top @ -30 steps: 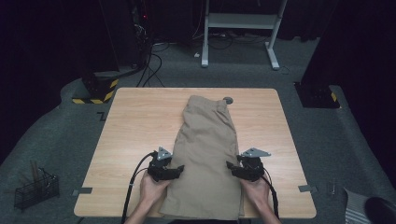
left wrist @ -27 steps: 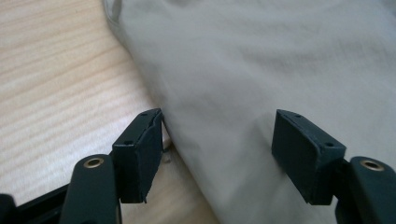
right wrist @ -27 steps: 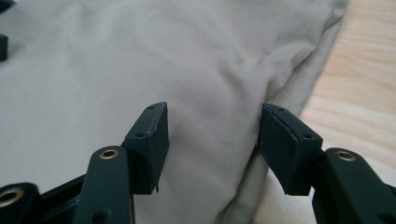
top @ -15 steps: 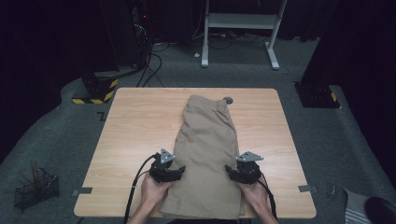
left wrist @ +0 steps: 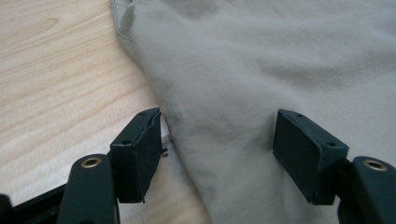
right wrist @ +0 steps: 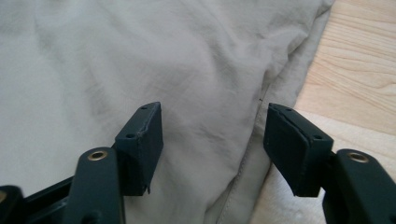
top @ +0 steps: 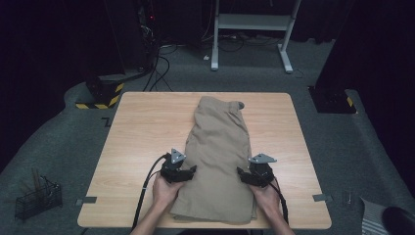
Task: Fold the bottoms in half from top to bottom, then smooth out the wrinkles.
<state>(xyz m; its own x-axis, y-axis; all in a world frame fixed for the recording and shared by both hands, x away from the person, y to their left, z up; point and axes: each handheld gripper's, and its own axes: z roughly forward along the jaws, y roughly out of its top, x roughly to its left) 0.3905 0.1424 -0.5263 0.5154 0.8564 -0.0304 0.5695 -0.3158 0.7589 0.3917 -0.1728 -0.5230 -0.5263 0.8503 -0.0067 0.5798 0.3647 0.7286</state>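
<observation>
Khaki trousers (top: 218, 161) folded lengthwise on wooden table (top: 142, 132); left gripper (left wrist: 217, 154) wide astride left edge, right gripper (right wrist: 212, 149) just opened wide over right seam, nothing clamped

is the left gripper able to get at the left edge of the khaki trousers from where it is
Probably yes: the left gripper has open jaws straddling the khaki trousers' left edge on the table, with nothing in between.

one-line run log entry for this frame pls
scene: folded khaki trousers on wooden table | left gripper: open, straddling trousers' left edge | right gripper: open, jaws just opened wider, straddling right edge | fabric ungripped
</observation>
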